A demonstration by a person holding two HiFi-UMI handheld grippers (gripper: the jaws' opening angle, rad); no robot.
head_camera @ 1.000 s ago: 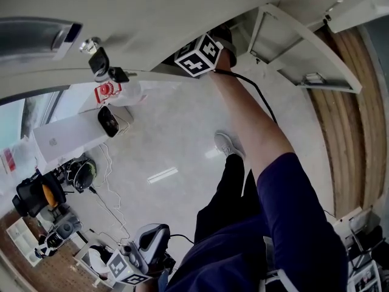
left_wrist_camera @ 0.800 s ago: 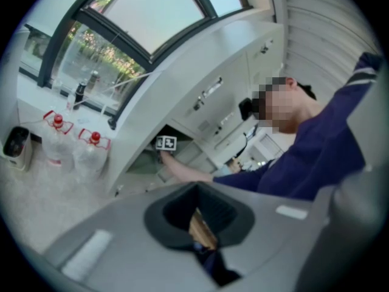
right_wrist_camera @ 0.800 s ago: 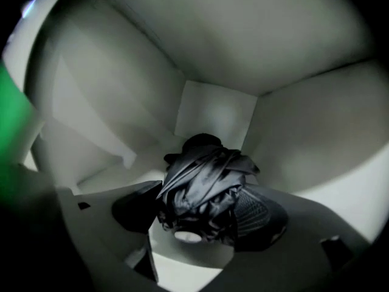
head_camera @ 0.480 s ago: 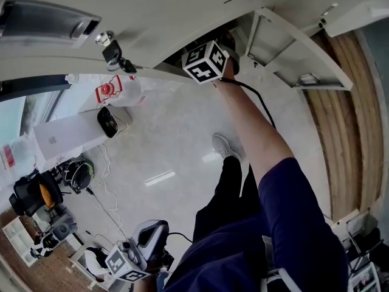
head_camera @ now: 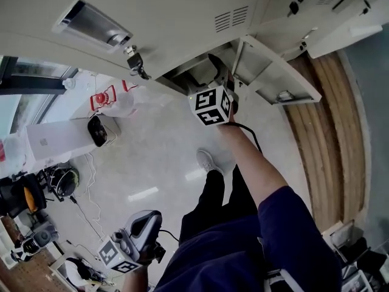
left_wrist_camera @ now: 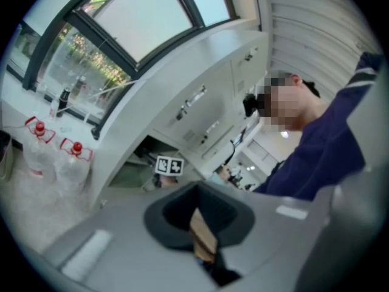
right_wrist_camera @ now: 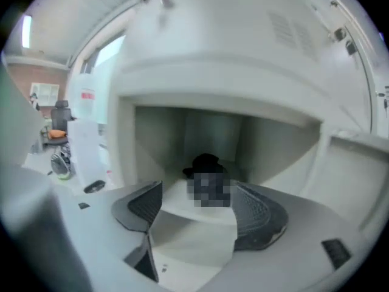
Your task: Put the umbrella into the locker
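The right hand-held gripper [right_wrist_camera: 197, 215], jaws just opened wide and empty, is now back outside the locker [right_wrist_camera: 152, 145], the umbrella [right_wrist_camera: 205, 161] lying inside: placement looks done.

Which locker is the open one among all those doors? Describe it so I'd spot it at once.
Start at the bank of pale lockers. Low down, next to the floor, one locker has its door swung wide open and a dark thing lying inside. The door beside it is shut, with keys hanging from the lock.
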